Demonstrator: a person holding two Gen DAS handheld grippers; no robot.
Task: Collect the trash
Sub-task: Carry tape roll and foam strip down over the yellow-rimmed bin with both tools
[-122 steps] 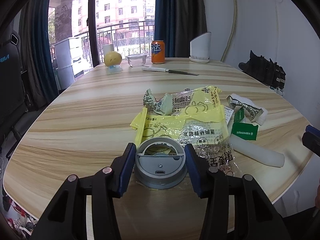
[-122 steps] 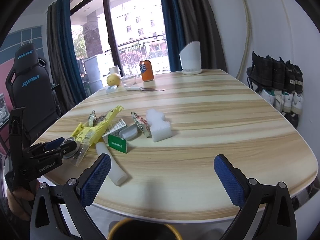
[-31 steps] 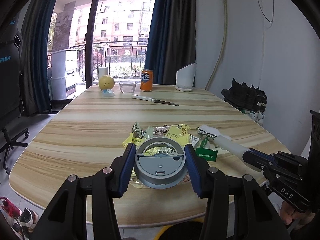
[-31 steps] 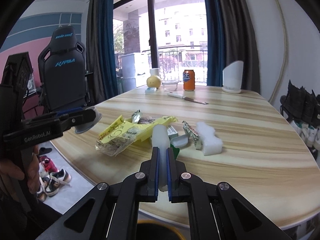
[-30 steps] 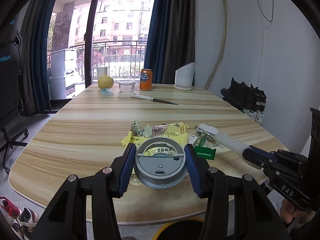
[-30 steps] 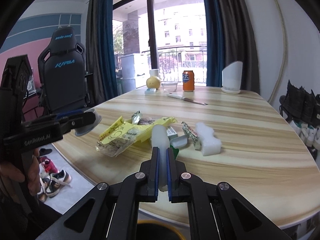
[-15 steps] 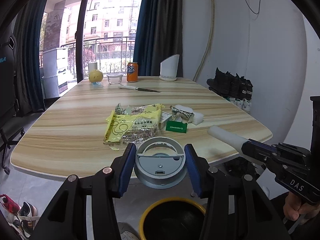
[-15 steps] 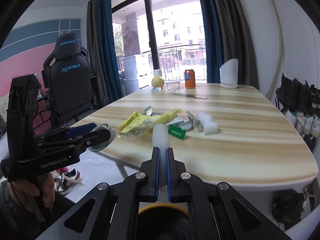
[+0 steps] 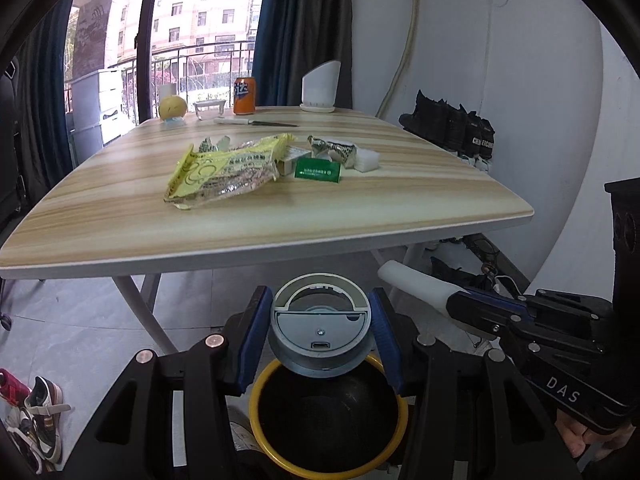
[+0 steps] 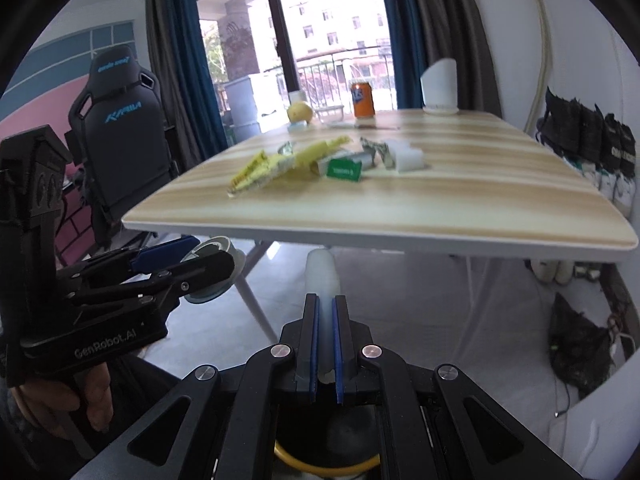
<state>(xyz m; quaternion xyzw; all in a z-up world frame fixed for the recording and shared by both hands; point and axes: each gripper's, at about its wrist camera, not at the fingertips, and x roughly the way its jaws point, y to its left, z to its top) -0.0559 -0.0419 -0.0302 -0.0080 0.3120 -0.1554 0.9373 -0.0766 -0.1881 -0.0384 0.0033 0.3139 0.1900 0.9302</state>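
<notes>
Grey round lid (image 9: 320, 330) clamped between left jaws

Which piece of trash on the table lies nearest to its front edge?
The yellow wrapper; the green card and white foam block lie farther back.

On the striped pale-wood bench (image 9: 360, 208) lie a yellow wrapper (image 9: 224, 168) and green card (image 9: 318, 170); below it, a yellow-rimmed black bin (image 9: 328, 420).
</notes>
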